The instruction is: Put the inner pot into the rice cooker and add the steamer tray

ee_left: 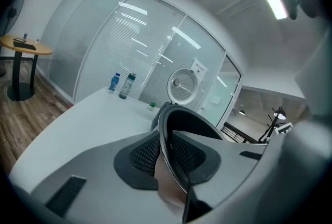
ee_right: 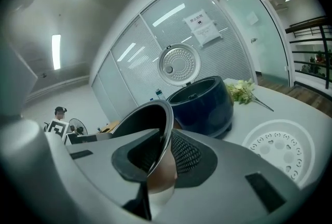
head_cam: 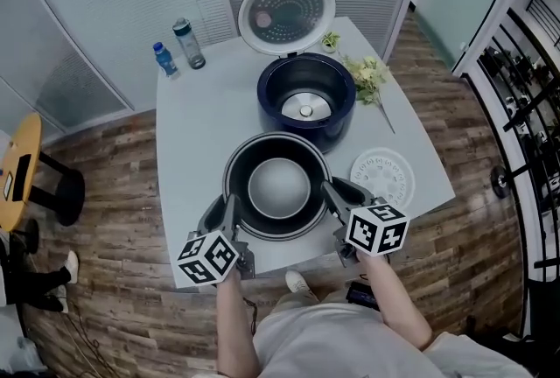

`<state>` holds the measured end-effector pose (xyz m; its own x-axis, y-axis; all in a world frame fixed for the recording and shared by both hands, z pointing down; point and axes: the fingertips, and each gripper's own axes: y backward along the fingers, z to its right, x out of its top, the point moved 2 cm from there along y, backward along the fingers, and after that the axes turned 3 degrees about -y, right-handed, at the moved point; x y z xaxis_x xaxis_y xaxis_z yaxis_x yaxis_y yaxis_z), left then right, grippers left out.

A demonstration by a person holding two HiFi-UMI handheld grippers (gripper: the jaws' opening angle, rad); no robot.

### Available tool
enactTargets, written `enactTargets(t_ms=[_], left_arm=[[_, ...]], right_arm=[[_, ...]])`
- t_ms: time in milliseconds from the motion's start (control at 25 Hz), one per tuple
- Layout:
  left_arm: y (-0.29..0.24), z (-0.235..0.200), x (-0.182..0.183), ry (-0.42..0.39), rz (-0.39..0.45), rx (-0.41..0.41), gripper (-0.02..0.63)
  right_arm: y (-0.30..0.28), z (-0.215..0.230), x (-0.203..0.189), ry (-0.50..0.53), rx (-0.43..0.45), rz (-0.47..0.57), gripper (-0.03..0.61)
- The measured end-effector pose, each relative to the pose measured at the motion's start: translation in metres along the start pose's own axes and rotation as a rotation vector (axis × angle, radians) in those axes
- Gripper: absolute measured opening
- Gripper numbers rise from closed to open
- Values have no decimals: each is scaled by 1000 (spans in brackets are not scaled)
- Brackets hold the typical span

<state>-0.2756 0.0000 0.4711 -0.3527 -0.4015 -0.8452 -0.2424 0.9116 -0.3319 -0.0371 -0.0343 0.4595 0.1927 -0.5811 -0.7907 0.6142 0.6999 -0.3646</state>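
Observation:
The dark inner pot (head_cam: 278,187) hangs above the near part of the white table, held by its rim from both sides. My left gripper (head_cam: 229,212) is shut on the pot's left rim (ee_left: 167,135), the wall pinched between its pads. My right gripper (head_cam: 333,194) is shut on the right rim (ee_right: 165,129). Beyond the pot stands the dark blue rice cooker (head_cam: 306,96) with its round lid (head_cam: 287,12) swung up and its cavity showing. The white perforated steamer tray (head_cam: 382,178) lies flat on the table at the right.
Two bottles (head_cam: 178,49) stand at the table's far left corner. A bunch of flowers (head_cam: 368,77) lies right of the cooker. A small potted plant (head_cam: 330,40) sits behind it. A round wooden stool (head_cam: 19,159) is on the floor at the left.

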Motion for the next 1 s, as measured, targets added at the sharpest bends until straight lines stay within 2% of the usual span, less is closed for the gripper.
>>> enactTargets(t_ms=[320,640,1000], left_arm=[[6,9,36,-13,69,-29,77],[7,30,79,-46,152,-91,77],[6,47,107,-61,196,-162,77]], right_arm=[[5,-20,33,25,31,66,80],[18,-34,74,56,41,158,80],[32,-43,101,69,35,224,78]])
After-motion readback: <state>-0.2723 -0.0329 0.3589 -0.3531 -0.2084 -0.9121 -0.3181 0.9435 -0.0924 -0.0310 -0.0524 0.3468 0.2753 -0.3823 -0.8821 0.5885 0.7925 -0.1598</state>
